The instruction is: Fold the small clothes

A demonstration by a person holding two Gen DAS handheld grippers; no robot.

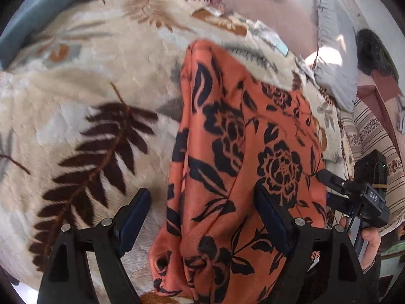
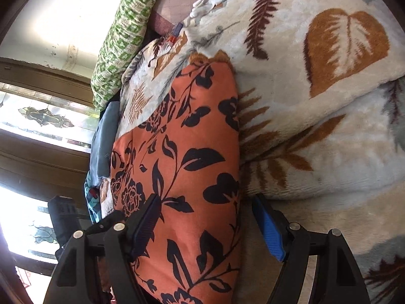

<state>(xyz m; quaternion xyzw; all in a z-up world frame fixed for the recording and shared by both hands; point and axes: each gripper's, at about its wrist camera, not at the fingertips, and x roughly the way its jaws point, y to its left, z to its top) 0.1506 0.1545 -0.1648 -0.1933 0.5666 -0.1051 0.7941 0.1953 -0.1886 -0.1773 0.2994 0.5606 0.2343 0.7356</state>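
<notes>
Over a cream leaf-print blanket [image 1: 83, 81], the left gripper [image 1: 202, 215] angles steeply down, its fingers spread wide with nothing pinched; the orange floral garment [image 1: 243, 157] lies in the gap and runs from 6 o'clock up toward 12 in the left wrist view, its right-hand finger [image 1: 270, 217] standing over the cloth. The right gripper [image 2: 205, 223] also tilts down with fingers wide apart, the same garment [image 2: 182, 152] lying between them and under the left-hand pad [image 2: 146, 225]; whether either pad actually touches the fabric cannot be told. At 4 o'clock in the left wrist view, the right gripper [image 1: 364, 190] and the fingers of the person's hand [image 1: 369, 240] holding it show partly, cut off by the frame edge. A green patterned pillow [image 2: 124, 33] sits at 11 o'clock in the right wrist view. The garment's near end is cropped in both views.
</notes>
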